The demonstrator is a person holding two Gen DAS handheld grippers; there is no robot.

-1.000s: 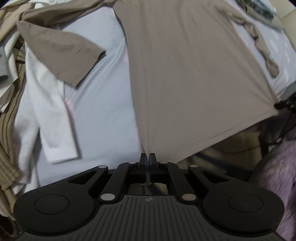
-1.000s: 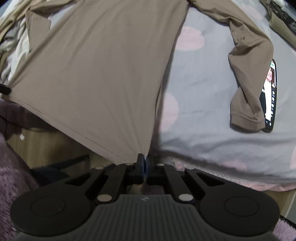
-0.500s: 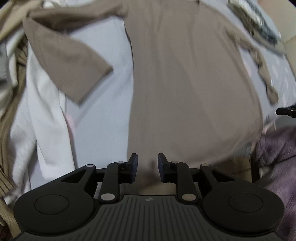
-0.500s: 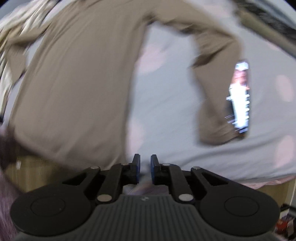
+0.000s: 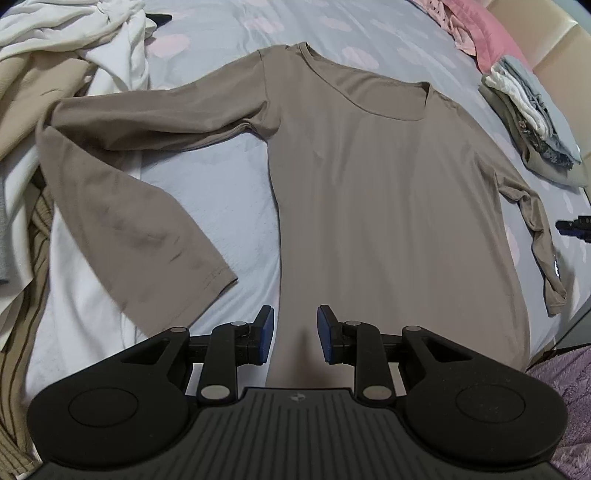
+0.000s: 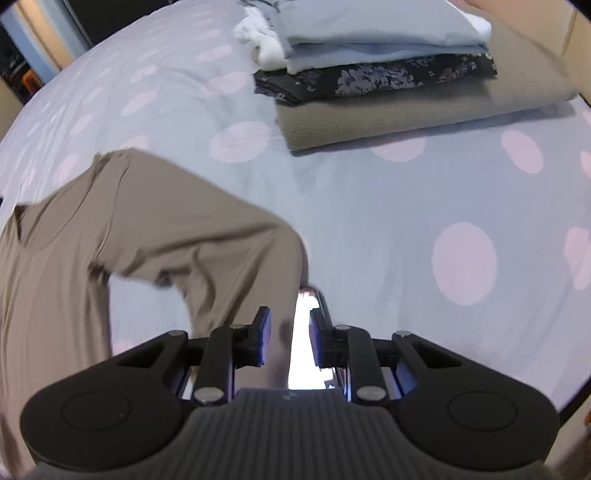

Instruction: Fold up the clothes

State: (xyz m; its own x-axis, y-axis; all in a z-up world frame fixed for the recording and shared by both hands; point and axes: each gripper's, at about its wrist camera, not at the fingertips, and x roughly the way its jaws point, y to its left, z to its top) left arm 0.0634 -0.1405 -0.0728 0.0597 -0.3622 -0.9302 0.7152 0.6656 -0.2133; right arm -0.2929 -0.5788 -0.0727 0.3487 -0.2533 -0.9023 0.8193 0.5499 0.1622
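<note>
A taupe long-sleeved shirt [image 5: 388,177] lies spread flat on the pale dotted bed sheet [image 5: 229,192], neck far, hem near. My left gripper [image 5: 293,332] is open and empty just above the shirt's hem at its left side. My right gripper [image 6: 290,339] is open and empty over the shirt's right sleeve [image 6: 229,266], beside a lit phone [image 6: 306,332] lying under the sleeve's end. The right gripper's tip also shows in the left wrist view [image 5: 576,225].
A stack of folded clothes [image 6: 388,74] sits at the far right of the bed, also seen in the left wrist view [image 5: 532,122]. Unfolded white and striped garments [image 5: 74,55] are heaped on the left. Pink cloth [image 5: 480,33] lies at the far edge.
Both grippers were shut on the shirt's hem corners, then opened and let it go. The shirt now lies flat. The right gripper swung over to the right sleeve.
</note>
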